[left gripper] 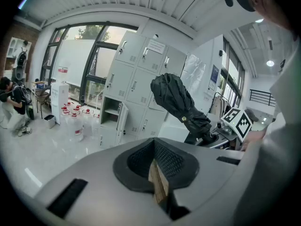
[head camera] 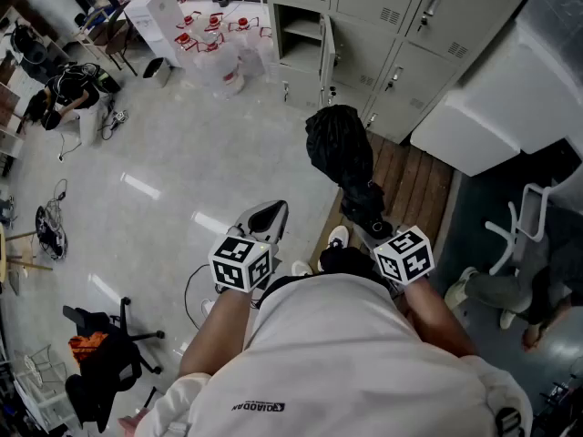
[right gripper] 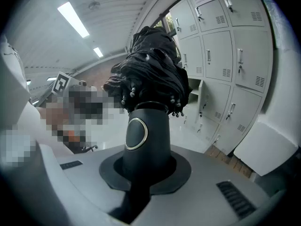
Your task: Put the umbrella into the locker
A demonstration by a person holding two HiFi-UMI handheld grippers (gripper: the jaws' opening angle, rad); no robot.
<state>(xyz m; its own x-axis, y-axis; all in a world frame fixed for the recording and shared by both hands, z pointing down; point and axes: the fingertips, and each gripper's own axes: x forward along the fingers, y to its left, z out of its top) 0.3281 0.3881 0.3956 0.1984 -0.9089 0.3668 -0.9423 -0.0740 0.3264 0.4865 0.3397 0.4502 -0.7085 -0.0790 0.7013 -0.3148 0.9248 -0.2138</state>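
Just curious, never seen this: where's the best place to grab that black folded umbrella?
By its stiff cylindrical handle, from the butt end, as the right claw does; the bunched canopy is soft and would probably slip.

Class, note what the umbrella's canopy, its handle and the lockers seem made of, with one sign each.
Umbrella canopy: thin black fabric, crumpled folds. Umbrella handle: probably smooth matt plastic, with a metallic-looking ring. Lockers: likely painted sheet metal, pale grey, vent slots.
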